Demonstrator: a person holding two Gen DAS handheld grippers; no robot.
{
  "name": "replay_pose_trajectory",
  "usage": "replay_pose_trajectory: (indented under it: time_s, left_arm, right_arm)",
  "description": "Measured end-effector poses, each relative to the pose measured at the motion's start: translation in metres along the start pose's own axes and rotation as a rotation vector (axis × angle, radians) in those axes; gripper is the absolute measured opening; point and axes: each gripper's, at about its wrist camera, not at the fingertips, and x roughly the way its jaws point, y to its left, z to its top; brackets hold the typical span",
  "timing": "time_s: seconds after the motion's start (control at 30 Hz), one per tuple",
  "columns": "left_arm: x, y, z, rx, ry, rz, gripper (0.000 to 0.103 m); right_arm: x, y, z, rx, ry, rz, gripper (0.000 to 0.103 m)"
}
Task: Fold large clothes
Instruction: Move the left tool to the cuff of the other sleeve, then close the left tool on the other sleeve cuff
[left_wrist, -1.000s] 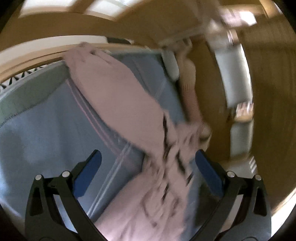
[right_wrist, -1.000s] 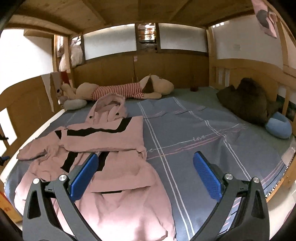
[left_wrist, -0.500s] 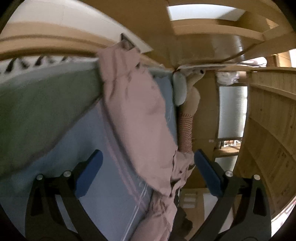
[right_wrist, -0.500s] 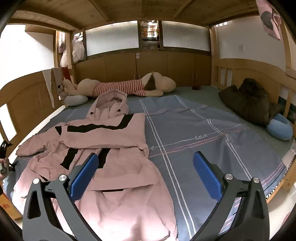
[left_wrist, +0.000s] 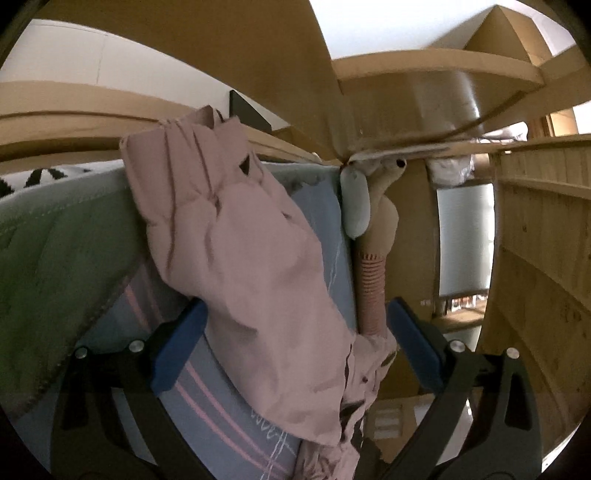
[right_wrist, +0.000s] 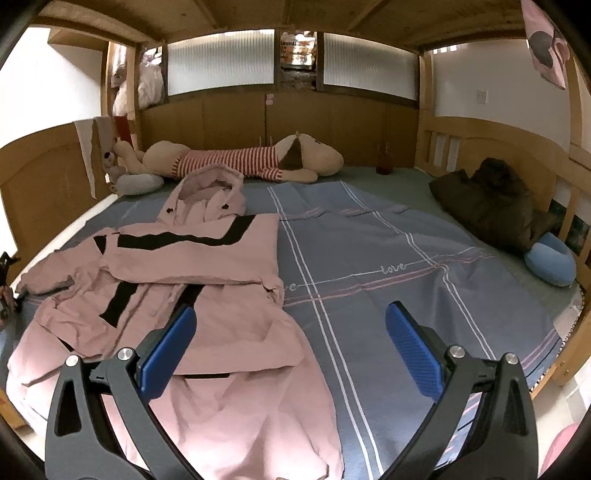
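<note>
Pink hooded jacket (right_wrist: 177, 295) fills the frame's lower left (partly folded); left gripper (left_wrist: 295, 343) and right gripper (right_wrist: 288, 350) both gape, released.

Bedroom, home. Wooden bunk-type bed frame (right_wrist: 480, 147) w/ timber slats overhead. Mattress w/ blue striped sheet (right_wrist: 369, 251), "love" stitched on it. Long plush dog (right_wrist: 251, 160) in striped top along the wall side. Blue neck pillow (right_wrist: 550, 264) nr dark jacket (right_wrist: 491, 206). Pink hooded coat (right_wrist: 177, 280) spread on sheet. Frosted window panels (right_wrist: 221, 62) behind.
</note>
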Motion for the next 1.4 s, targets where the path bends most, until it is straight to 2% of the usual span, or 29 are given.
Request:
replay_pose_trajectory:
  time_s: [0.1,0.2,0.27,0.37,0.47,0.63,0.67,0.73,0.77,0.8,0.87,0.97,1.07,1.23,1.4]
  left_arm:
    - [-0.001,-0.002,0.0,-0.039,0.005,0.05,0.098]
    - [-0.008,-0.004,-0.002,-0.062,0.003,0.194,0.099]
    - [-0.011,-0.003,-0.002,-0.059,0.004,0.257,0.099]
    - [-0.006,-0.004,0.001,-0.059,0.01,0.302,0.099]
    - [0.002,-0.01,0.003,-0.031,-0.021,0.335,0.101]
    - [0.008,-0.014,0.014,0.027,-0.149,0.323,0.099]
    - [0.009,-0.013,0.017,0.03,-0.158,0.32,0.088]
    - [0.01,-0.004,0.023,0.007,-0.178,0.331,0.057]
    - [0.009,0.002,0.024,-0.011,-0.187,0.334,0.033]
    - [0.009,0.01,0.025,-0.045,-0.184,0.311,0.027]
    - [0.008,0.015,0.027,-0.044,-0.183,0.275,0.018]
    - [0.008,0.008,0.028,0.0,-0.174,0.261,0.013]
    - [0.002,-0.004,0.028,0.012,-0.169,0.206,0.008]
    - [-0.005,-0.054,0.023,0.2,-0.18,0.213,0.005]
    - [-0.01,-0.092,0.013,0.286,-0.19,0.202,0.004]
  right_arm:
    - [0.005,0.0,-0.001,-0.007,0.013,-0.013,0.102]
    - [0.01,0.002,-0.001,-0.019,0.024,-0.025,0.102]
    - [0.01,0.004,0.0,-0.01,0.023,-0.018,0.102]
    - [0.01,0.01,0.002,0.002,0.016,0.003,0.102]
    - [0.013,0.018,0.0,-0.024,0.03,0.01,0.102]
    - [0.013,0.026,-0.002,-0.063,0.03,0.003,0.102]
    - [0.014,0.027,-0.002,-0.067,0.031,-0.002,0.102]
    - [0.015,0.024,-0.003,-0.072,0.034,-0.014,0.102]
    - [0.015,0.023,-0.003,-0.073,0.036,-0.02,0.102]
    - [0.016,0.022,-0.004,-0.073,0.038,-0.027,0.102]
    - [0.017,0.019,-0.005,-0.071,0.045,-0.043,0.102]
    - [0.018,0.014,-0.006,-0.057,0.049,-0.06,0.102]
    - [0.018,0.011,-0.005,-0.032,0.047,-0.059,0.102]
    - [0.015,0.014,-0.005,-0.054,0.036,-0.055,0.102]
    - [0.012,0.011,-0.004,-0.048,0.028,-0.046,0.102]
